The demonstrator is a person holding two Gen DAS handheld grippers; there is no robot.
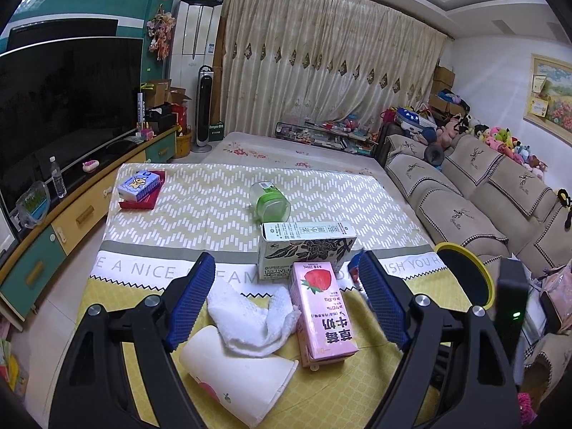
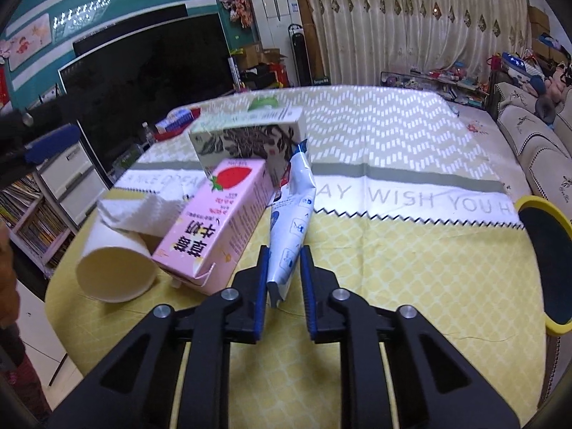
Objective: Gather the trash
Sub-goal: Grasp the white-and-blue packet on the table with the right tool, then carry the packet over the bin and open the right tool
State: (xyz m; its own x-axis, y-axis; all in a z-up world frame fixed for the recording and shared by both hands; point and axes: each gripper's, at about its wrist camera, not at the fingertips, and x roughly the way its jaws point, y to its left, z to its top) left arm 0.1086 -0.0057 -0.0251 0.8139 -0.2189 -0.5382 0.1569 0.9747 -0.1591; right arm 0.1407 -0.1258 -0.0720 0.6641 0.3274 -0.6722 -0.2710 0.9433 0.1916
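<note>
A cloth-covered table (image 1: pixel 375 211) carries a paper cup (image 1: pixel 236 382) at six o'clock, a napkin (image 1: pixel 250 321), a pink carton (image 1: pixel 321 311), a green-patterned carton (image 1: pixel 307 246) at center, a green jar (image 1: pixel 270 202) at twelve, and a red tray (image 1: pixel 143 198) at ten.

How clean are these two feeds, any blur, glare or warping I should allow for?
Left wrist: sharp, evenly lit; fisheye bends the curtain and room edges, corners vignetted black; TV dark, no glare. Right wrist: same warping; green tea carton and pink milk carton look slightly smeared; the wrapper between the right gripper pads reads clearly.
</note>
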